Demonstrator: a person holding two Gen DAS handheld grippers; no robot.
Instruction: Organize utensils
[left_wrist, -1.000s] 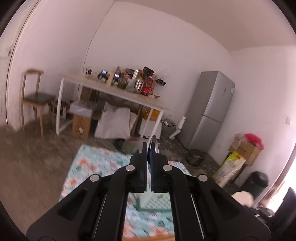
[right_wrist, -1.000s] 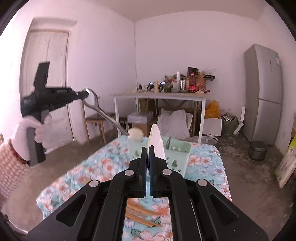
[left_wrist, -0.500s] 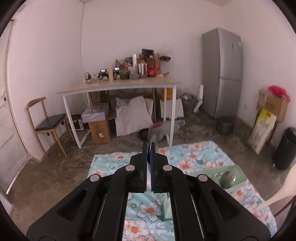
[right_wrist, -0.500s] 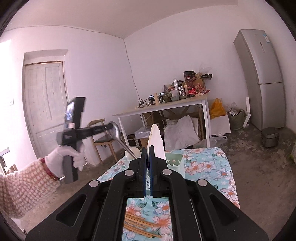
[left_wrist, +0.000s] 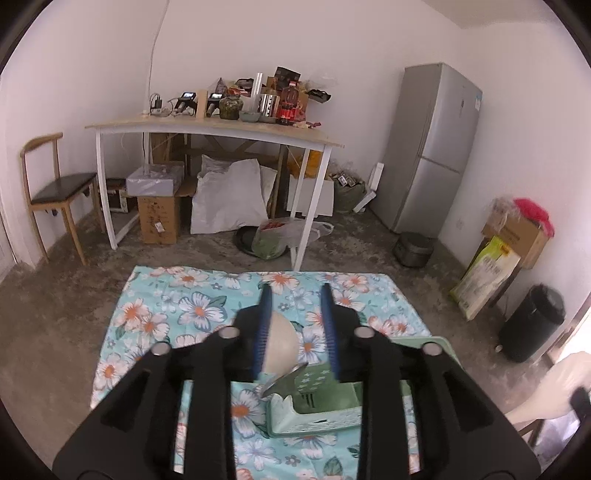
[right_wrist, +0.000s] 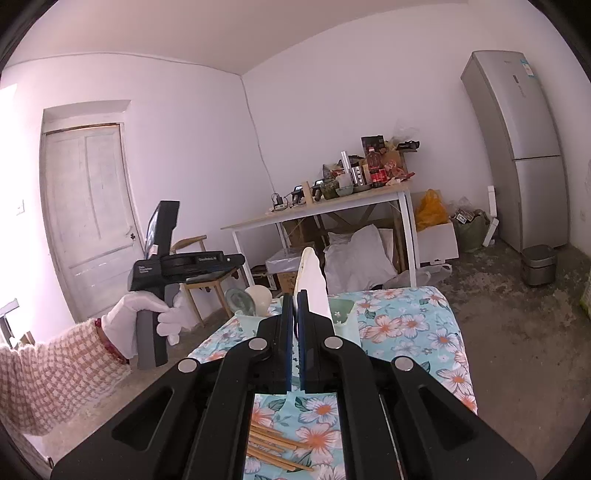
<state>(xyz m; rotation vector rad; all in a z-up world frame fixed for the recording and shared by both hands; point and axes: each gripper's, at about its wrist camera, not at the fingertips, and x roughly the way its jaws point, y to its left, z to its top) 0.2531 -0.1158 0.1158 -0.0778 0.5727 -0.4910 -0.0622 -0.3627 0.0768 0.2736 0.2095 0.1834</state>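
Your left gripper has just been opening over the green organizer basket, and the metal spoon now hangs loose between the spread jaws, bowl tipping over the rim; it could slide out onto the floral cloth. The basket's near compartment looks empty. Your right gripper is pinched tight on the white spoon, wooden chopsticks on the cloth below.

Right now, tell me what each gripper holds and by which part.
The right gripper pinches a white spoon by its handle end. The left gripper holds nothing: its jaws have just opened, dropping a metal spoon into the green basket.
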